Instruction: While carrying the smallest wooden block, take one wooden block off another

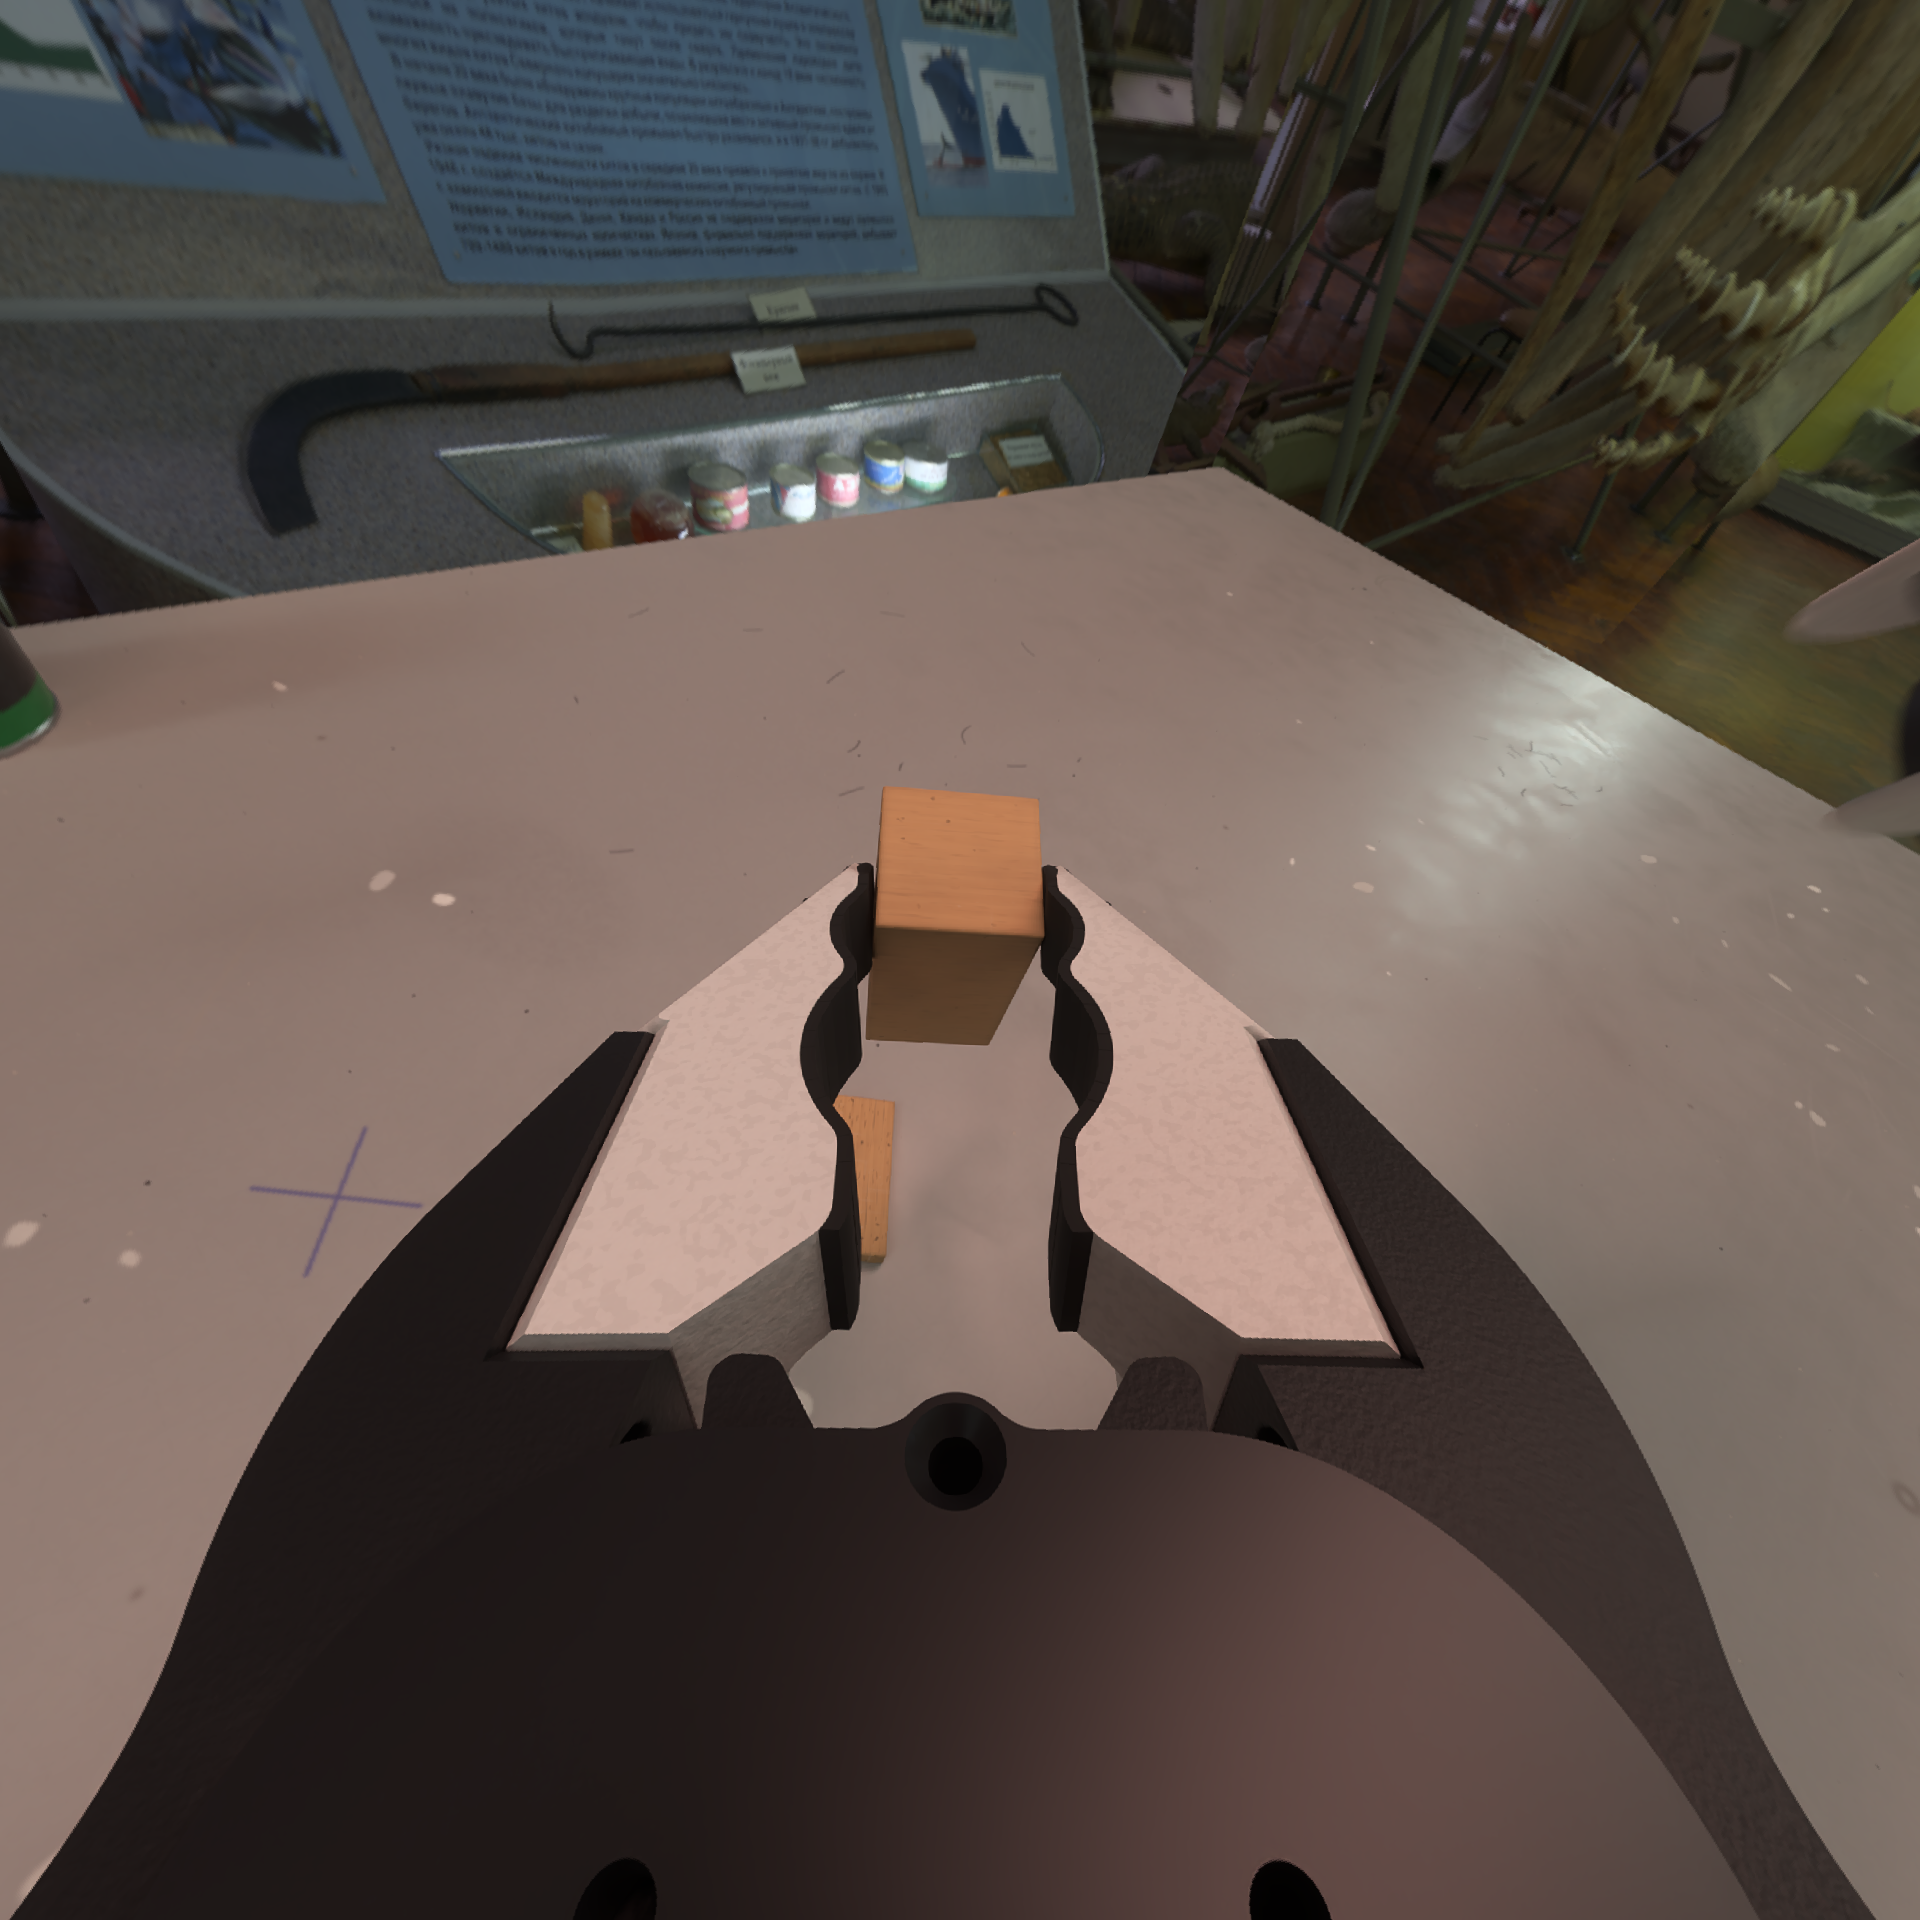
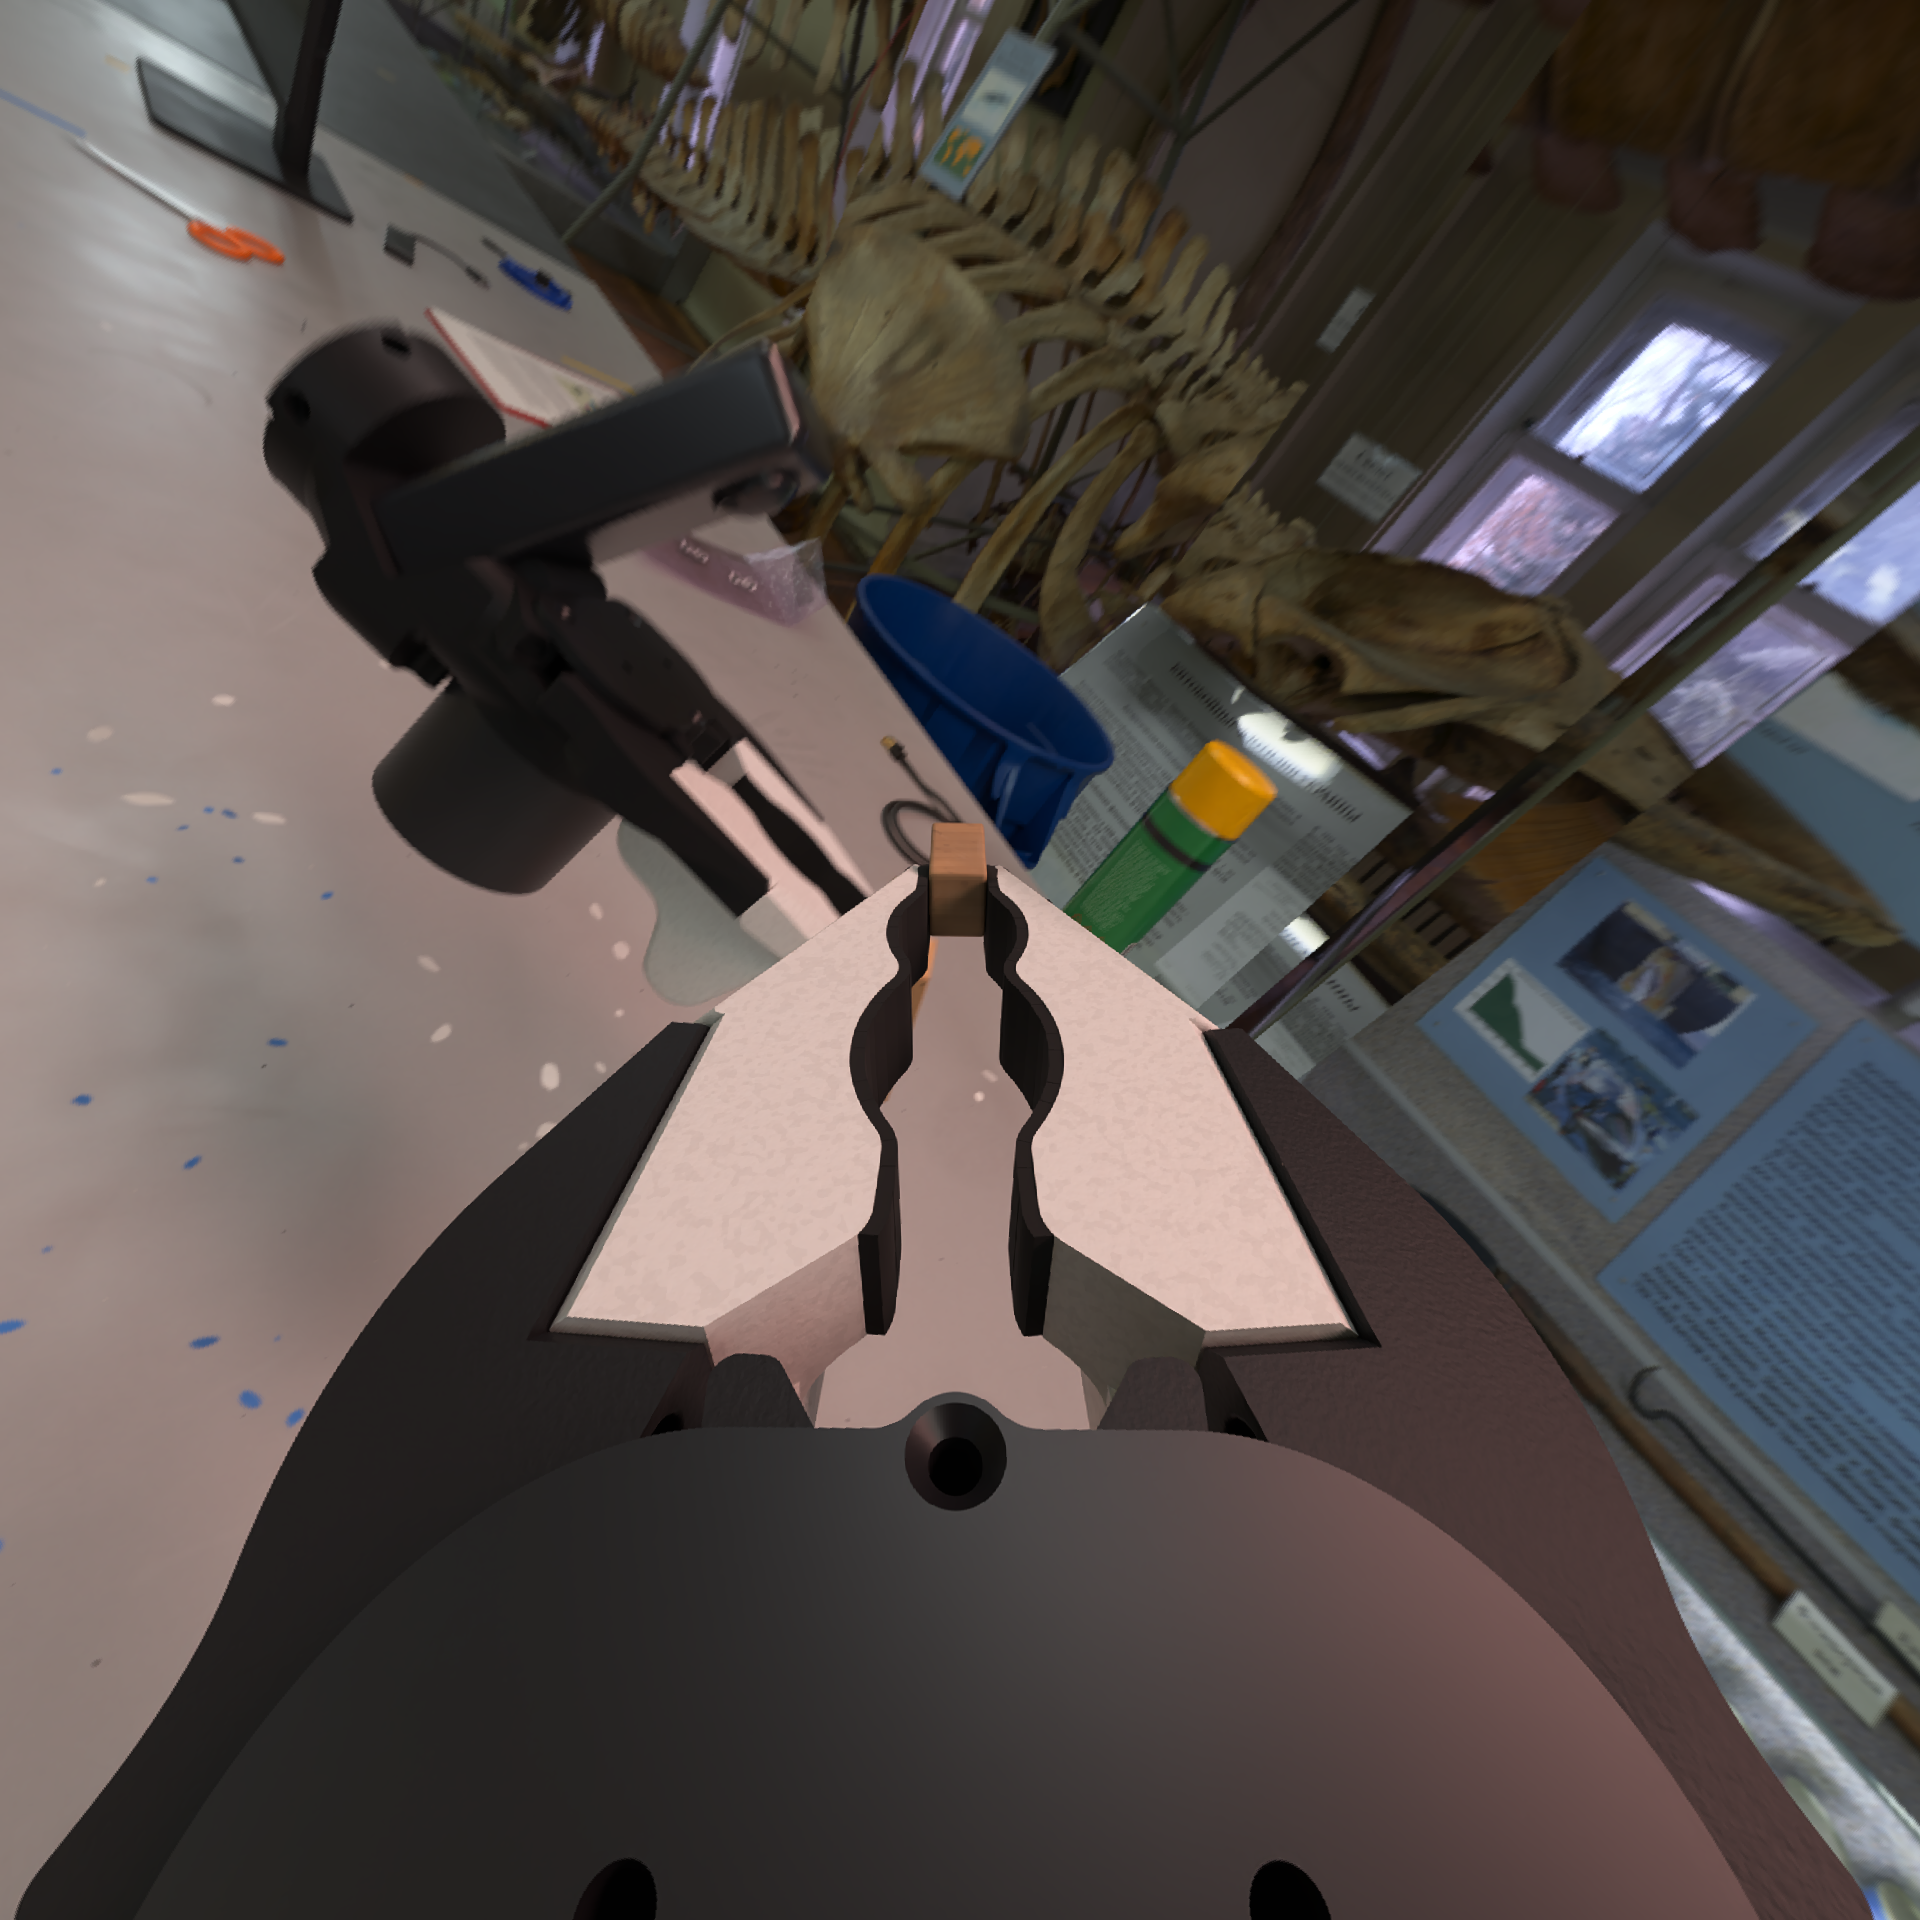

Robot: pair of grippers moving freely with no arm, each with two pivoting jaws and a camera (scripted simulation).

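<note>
Museum displays and a pale scuffed table (image 1: 1351, 727) sit behind it all. The smallest wooden block (image 2: 956, 881) is pinched at the right gripper (image 2: 956, 904) tips, while a bigger wooden block (image 1: 956, 904) is clamped in the left gripper (image 1: 956, 914), lifted clear of another block (image 1: 873, 1174) glimpsed below. Plenty of bare tabletop is left ahead, though the far edge and a green can (image 1: 21, 696) should probably be minded.

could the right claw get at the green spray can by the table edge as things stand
Probably not for a grasp. The right claw is already shut on the smallest wooden block, so its fingers are occupied. The path itself looks free: the green spray can stands just ahead and to the right, with nothing between.
</note>
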